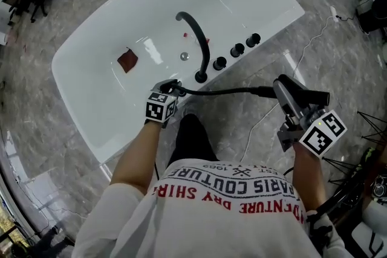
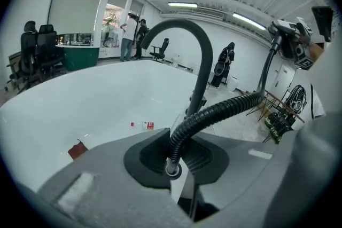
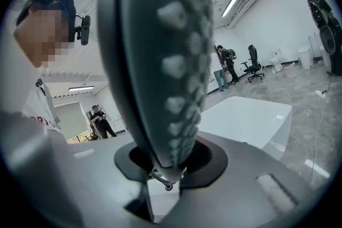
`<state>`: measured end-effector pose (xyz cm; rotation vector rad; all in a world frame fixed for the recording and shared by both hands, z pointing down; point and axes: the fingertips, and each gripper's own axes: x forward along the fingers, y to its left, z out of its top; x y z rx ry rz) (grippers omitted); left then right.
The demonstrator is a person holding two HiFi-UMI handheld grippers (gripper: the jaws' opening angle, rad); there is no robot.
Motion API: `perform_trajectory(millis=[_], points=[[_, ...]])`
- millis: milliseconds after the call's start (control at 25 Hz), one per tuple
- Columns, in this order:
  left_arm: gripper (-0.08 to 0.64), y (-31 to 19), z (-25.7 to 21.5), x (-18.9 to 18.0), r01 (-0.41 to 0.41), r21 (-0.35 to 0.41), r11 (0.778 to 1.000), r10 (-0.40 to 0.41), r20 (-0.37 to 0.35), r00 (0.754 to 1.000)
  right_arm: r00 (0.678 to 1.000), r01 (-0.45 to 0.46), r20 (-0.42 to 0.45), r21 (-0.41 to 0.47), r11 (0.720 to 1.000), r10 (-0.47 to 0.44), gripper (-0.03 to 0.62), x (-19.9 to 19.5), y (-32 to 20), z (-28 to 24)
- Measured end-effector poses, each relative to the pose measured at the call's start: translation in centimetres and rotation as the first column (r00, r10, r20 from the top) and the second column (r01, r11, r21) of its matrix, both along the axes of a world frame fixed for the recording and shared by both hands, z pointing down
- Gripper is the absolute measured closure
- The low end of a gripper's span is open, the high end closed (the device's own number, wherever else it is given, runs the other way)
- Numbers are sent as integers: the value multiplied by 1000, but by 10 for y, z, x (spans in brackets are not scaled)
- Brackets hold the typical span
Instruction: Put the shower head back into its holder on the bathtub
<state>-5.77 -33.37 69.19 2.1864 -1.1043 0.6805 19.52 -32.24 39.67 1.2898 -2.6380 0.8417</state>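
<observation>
The shower head (image 1: 289, 96) is off the bathtub (image 1: 84, 106), held over the floor beyond the tub's near long edge. The right hand-held gripper (image 3: 168, 173) is clamped on its narrow end, with the nozzle face showing. The head appears rigid, light and smooth, so it is likely to slip. A grip low on the handle, as here, leaves the end free to enter the holder.

The black ribbed hose (image 1: 224, 92) runs from the head to the near rim. There the left hand-held gripper (image 2: 173, 164) is closed on it, close to its metal end fitting. The hose is flexible and may pull the head sideways.

The holder itself cannot be made out; it is judged to lie at the rim where the hose ends. Just beside that spot stands the curved black spout (image 1: 196, 39), then three black knobs (image 1: 237, 49) along the same edge. These crowd the approach. A reddish scrap (image 1: 127, 60) lies inside the tub, well apart.
</observation>
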Motion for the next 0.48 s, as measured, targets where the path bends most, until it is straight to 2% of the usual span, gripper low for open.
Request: perform_trajectory(millis=[360,480], points=[[514,12,54,11,-7,-70,998,11,51,999,1000,-7,-5,-38,999,7,489,3,7,27],[514,16,67,15,-31,-89,996,37,74,997,1000,2,-6,-50,999,-2,489,2,10,35]])
